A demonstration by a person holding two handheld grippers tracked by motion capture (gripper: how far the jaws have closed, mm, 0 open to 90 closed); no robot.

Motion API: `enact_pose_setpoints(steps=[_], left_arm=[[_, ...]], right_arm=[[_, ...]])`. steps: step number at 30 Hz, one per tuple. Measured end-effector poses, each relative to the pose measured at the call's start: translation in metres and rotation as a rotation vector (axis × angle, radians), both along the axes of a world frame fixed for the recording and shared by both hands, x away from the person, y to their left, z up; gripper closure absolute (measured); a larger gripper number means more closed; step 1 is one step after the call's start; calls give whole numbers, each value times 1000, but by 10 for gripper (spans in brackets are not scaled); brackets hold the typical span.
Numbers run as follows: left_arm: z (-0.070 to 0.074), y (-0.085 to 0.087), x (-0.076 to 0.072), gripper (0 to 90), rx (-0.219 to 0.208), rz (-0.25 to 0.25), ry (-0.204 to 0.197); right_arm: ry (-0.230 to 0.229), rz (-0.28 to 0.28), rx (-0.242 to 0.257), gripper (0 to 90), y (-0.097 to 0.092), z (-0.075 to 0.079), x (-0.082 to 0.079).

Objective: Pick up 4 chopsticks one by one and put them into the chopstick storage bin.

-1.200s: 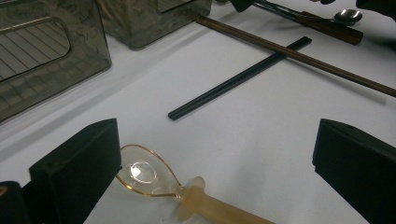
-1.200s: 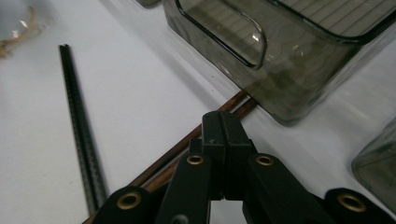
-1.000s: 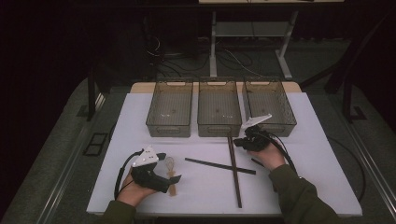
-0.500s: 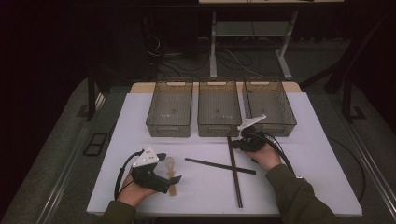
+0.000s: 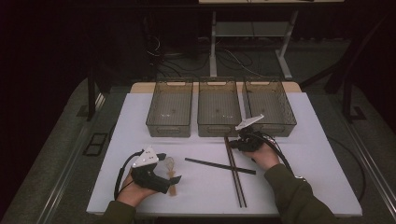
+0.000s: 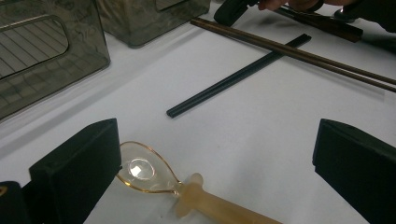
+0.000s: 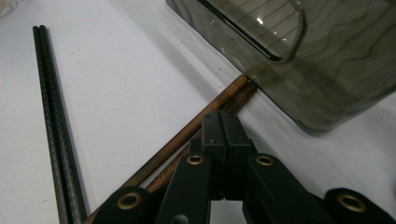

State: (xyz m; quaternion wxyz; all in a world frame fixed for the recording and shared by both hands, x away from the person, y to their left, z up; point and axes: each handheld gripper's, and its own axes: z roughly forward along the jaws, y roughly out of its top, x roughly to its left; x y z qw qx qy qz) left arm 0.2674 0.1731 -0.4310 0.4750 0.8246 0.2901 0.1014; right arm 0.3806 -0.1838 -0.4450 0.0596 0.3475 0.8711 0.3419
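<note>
Pressed flat together with nothing between them, the jaws of the right gripper [image 7: 219,140] rest on top of a pair of long brown wooden chopsticks [image 7: 196,135] lying on the white table [image 7: 130,70]. Just ahead of its tips, the far ends of those chopsticks touch the near wall of a smoky translucent plastic bin [image 7: 327,79]. Off to that gripper's left lies a pair of thin black chopsticks [image 7: 53,126], apart from the jaws; in the high view this black pair [image 5: 219,165] passes under the brown pair [image 5: 233,170], which crosses it nearer the person.

Spread wide, the left gripper [image 6: 215,158] holds nothing. A clear gold-rimmed spoon with a pale amber handle [image 6: 187,191] lies on the table between its jaws, the bowl just beside the left jaw. Ahead of this gripper lie the black chopsticks [image 6: 238,77], and farther off the right gripper works at the brown ones.
</note>
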Motion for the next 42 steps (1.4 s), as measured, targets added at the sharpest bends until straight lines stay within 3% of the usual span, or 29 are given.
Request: enact_pose_setpoints(steps=[25, 42], left_arm=[[0, 0, 0, 0, -1, -3, 0], [0, 0, 0, 0, -1, -3, 0]], right_arm=[[-18, 89, -17, 897, 17, 4, -5], [-2, 151, -37, 898, 31, 8, -12]])
